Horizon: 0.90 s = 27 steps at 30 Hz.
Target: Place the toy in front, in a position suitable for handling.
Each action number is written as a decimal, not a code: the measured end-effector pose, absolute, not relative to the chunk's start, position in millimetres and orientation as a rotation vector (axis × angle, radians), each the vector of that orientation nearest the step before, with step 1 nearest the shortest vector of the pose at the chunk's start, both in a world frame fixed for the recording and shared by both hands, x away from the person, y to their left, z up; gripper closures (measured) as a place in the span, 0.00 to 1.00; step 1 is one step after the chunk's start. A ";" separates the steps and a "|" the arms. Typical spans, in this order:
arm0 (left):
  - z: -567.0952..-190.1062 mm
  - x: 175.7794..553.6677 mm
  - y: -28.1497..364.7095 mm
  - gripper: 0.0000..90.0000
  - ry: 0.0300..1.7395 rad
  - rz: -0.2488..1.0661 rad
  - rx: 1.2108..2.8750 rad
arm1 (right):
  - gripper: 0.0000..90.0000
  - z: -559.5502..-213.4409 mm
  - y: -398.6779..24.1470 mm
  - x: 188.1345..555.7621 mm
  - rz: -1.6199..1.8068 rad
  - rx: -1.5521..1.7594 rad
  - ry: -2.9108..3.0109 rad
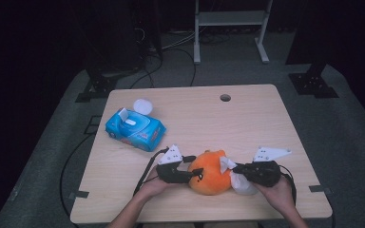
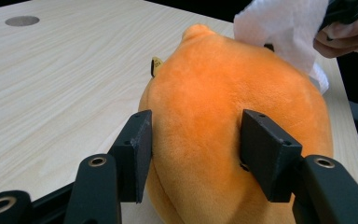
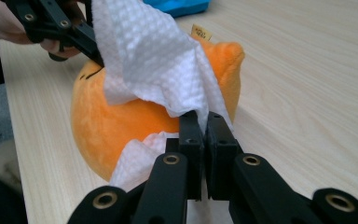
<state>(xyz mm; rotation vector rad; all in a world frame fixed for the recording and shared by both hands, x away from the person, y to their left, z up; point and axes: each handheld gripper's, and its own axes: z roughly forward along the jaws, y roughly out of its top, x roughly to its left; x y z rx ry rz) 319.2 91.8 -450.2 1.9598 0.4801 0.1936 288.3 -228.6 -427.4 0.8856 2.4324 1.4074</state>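
On the desk, the orange plush toy sits between both hands: left gripper fingers clamp its left flank, right gripper fingers pinch a white wipe against its right side.

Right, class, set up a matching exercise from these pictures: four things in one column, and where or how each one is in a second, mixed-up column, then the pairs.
Things
1. orange soft toy
2. white wipe
3. blue wipes pack
4. round hole

Places or states
A. lies at the left of the table, its lid flipped open
B. sits near the table's far edge
C. pinched in the shut right gripper, draped on the toy
D. squeezed between the two jaws of the left gripper

Pairs: 1-D, 2-C, 3-A, 4-B
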 end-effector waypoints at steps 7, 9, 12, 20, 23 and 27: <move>-450.9 319.8 94.1 0.49 0.489 0.187 1.951 | 0.96 -424.1 -217.3 281.5 1.448 0.786 2.475; -450.3 318.8 92.2 0.49 0.486 0.192 1.953 | 0.96 -427.2 -222.8 283.4 1.409 0.825 2.485; -450.3 318.9 90.5 0.50 0.482 0.195 1.956 | 0.96 -427.5 -229.7 284.4 1.389 0.867 2.472; -450.1 317.7 89.3 0.49 0.479 0.196 1.951 | 0.96 -421.7 -210.6 284.9 1.425 0.751 2.498; -449.0 317.3 87.6 0.49 0.474 0.203 1.949 | 0.96 -426.1 -216.7 290.3 1.391 0.799 2.502; -448.6 315.1 85.4 0.50 0.457 0.199 1.956 | 0.96 -422.7 -221.9 290.3 1.404 0.825 2.465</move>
